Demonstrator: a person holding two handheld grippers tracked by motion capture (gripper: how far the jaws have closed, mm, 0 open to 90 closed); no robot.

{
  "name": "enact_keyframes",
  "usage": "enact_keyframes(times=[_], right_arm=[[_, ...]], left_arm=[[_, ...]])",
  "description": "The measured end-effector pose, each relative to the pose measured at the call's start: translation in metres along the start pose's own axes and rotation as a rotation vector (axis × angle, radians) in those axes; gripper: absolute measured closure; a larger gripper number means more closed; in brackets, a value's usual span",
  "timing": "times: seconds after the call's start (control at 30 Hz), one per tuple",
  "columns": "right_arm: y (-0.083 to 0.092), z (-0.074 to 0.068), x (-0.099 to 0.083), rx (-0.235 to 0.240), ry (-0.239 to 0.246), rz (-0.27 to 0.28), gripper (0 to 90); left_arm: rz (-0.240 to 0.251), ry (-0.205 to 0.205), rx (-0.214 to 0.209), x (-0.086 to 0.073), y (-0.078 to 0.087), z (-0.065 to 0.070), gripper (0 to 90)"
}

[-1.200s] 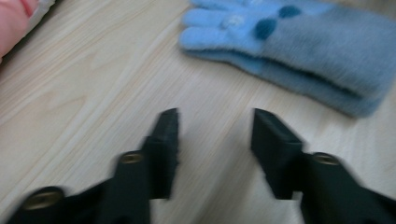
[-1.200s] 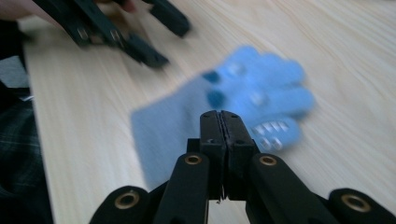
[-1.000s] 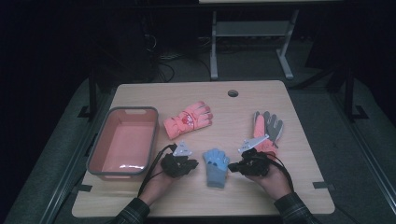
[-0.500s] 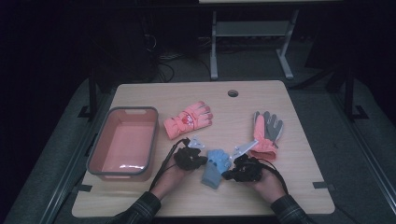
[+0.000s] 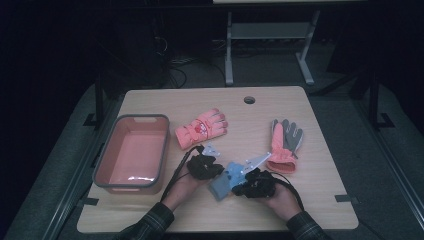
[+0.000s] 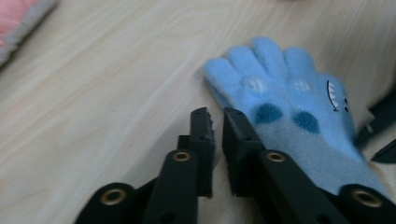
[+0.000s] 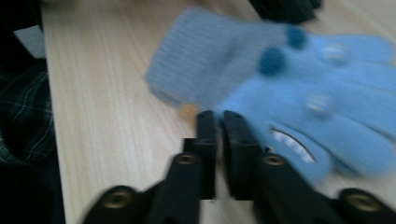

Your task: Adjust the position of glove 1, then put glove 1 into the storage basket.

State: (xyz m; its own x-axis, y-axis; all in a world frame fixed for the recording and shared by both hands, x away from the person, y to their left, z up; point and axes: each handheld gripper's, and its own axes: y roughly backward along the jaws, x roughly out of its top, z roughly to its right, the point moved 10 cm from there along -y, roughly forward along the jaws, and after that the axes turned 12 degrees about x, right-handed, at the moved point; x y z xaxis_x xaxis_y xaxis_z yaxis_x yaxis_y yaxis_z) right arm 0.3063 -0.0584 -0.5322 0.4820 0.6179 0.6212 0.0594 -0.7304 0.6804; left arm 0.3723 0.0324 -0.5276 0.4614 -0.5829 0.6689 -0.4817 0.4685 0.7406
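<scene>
Both hands have closed in on the blue glove (image 5: 226, 178) near the counter's (image 5: 320, 200) front edge. Left claw (image 6: 215, 122) and right claw (image 7: 219, 122), jaws just parting slightly, grasp nothing: pickup pending.

Black claws (image 6: 215, 126); brass-ringed screws; seemingly dark plaid sleeves (image 5: 150, 225).

In the right gripper view the blue glove (image 7: 299, 88) is blurred, its fingertips cut off at the edge.

bare tabletop (image 5: 280, 107) btwn pink glove (image 5: 201, 128) & grey-orange glove (image 5: 285, 145); tub (image 5: 131, 153) blocking left
</scene>
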Motion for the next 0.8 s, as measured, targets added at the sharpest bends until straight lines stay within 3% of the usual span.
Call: enact_keyframes(times=[0.03,0.07,0.13,0.17,0.23,0.27,0.3,0.4,0.43,0.47,0.5,0.63,0.8], right_arm=[[0.003,0.001,-0.001,-0.012,-0.006,0.008,76.9],[0.010,0.004,-0.005,-0.035,-0.023,0.024,65.8],[0.014,0.007,-0.006,-0.049,-0.022,0.037,61.1],[0.023,0.010,-0.008,-0.067,-0.033,0.067,49.2],[0.027,0.011,-0.011,-0.082,-0.041,0.074,44.9],[0.034,0.016,-0.018,-0.115,-0.045,0.074,35.1],[0.034,0.016,-0.018,-0.115,-0.045,0.074,35.1],[0.043,0.023,-0.032,-0.152,-0.063,0.067,30.9],[0.049,0.029,-0.041,-0.193,-0.055,0.058,27.1],[0.049,0.029,-0.041,-0.193,-0.055,0.058,27.1],[0.052,0.031,-0.047,-0.200,-0.059,0.078,23.7],[0.055,0.038,-0.057,-0.245,-0.063,0.088,18.9],[0.052,0.039,-0.056,-0.263,-0.048,0.103,16.0]], left_arm=[[0.002,0.003,-0.003,0.001,0.002,-0.001,77.4],[0.000,-0.004,0.000,0.001,0.007,-0.004,71.1],[0.002,-0.012,-0.004,0.001,0.010,-0.005,62.6],[0.011,-0.015,-0.009,0.002,0.015,-0.005,57.6],[0.023,-0.018,-0.009,0.002,0.018,-0.005,50.8],[0.028,-0.024,-0.012,0.003,0.020,-0.005,46.2],[0.031,-0.036,-0.015,0.003,0.023,-0.004,46.2],[0.052,-0.051,-0.032,0.006,0.029,0.001,34.3],[0.057,-0.065,-0.063,0.009,0.032,0.008,25.3],[0.057,-0.065,-0.063,0.009,0.032,0.008,20.2],[0.057,-0.080,-0.090,0.011,0.031,0.018,16.1],[0.038,-0.124,-0.100,0.012,0.020,0.035,12.9],[0.001,-0.155,-0.087,0.008,0.004,0.044,12.9]])
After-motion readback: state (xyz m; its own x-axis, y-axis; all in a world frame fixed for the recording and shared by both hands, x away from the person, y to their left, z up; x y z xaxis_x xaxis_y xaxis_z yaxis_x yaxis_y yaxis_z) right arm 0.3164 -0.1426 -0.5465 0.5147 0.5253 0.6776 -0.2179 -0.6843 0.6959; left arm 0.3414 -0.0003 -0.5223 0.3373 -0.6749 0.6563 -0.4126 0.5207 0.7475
